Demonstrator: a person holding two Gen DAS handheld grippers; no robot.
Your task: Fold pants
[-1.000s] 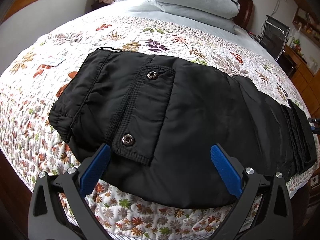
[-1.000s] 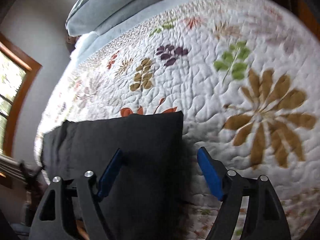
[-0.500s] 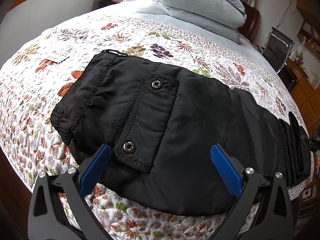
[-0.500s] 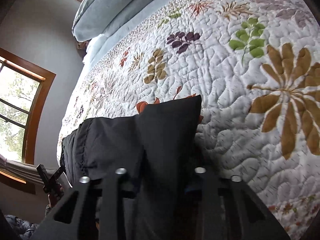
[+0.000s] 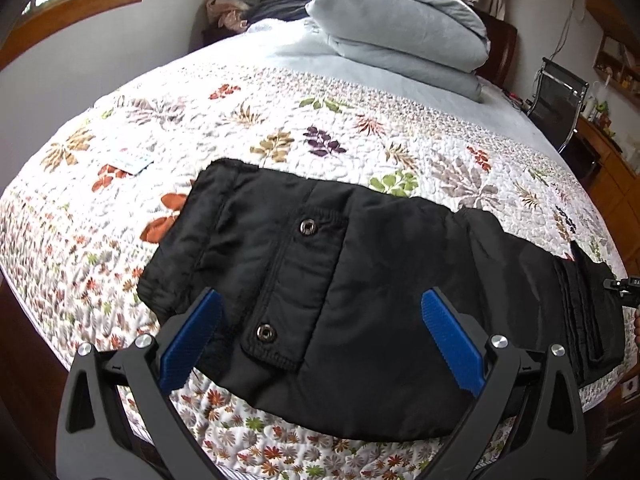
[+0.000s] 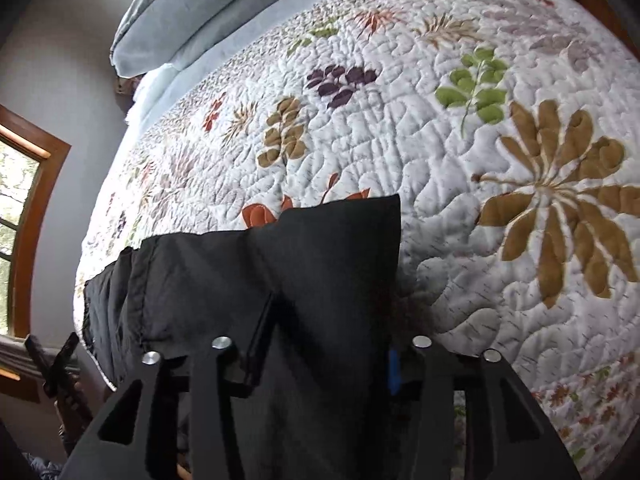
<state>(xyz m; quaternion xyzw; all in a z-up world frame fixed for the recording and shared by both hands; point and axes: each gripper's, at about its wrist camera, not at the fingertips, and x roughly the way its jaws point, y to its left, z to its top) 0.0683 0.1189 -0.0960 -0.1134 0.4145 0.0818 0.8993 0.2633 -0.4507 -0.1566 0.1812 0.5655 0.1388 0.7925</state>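
Right gripper (image 6: 326,354) jaws clamp pants (image 5: 360,280) hem; left gripper (image 5: 320,344) jaws gape over waistband; slick fabric may slip, w/ fold skewing.

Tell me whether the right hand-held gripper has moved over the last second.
Yes. The right hand-held gripper has closed on the pants leg end; against the quilt's leaf print, that black corner now stands raised, so the gripper moved in and up.

No text, label or number is legible on anything in view.
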